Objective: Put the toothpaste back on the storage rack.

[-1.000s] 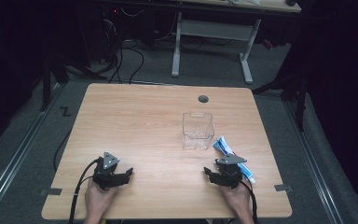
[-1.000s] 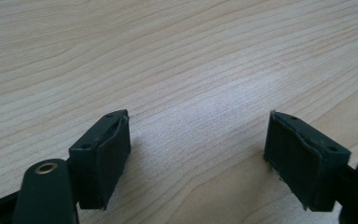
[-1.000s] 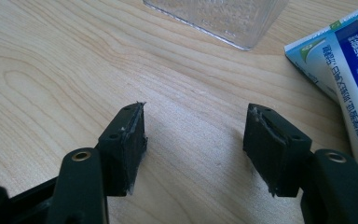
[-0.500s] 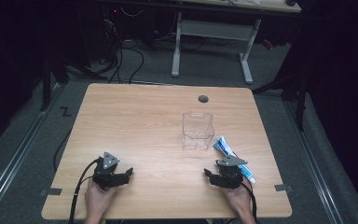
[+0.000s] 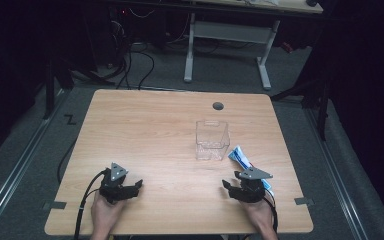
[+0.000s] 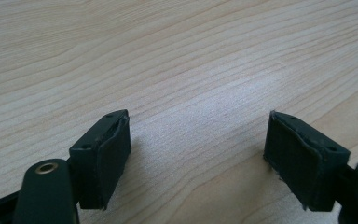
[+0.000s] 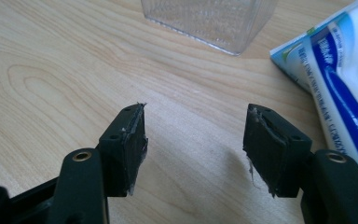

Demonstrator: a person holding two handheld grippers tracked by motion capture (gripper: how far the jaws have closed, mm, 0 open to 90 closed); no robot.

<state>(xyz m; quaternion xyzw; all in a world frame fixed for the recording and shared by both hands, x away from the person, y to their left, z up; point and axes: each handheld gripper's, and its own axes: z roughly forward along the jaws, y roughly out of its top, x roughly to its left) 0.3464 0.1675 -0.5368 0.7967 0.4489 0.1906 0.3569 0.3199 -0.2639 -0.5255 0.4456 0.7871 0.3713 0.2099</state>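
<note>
On the wooden table (image 5: 150, 135), the right gripper (image 7: 193, 140) rested with its jaws spread wide and empty, and the left gripper (image 6: 198, 154) likewise gaped over bare wood. The toothpaste tube (image 7: 342, 84) lay flat just beside the right jaw, not between the two, near the clear plastic box (image 7: 209, 18). A straight close would likely have missed the tube or nudged it aside.
</note>
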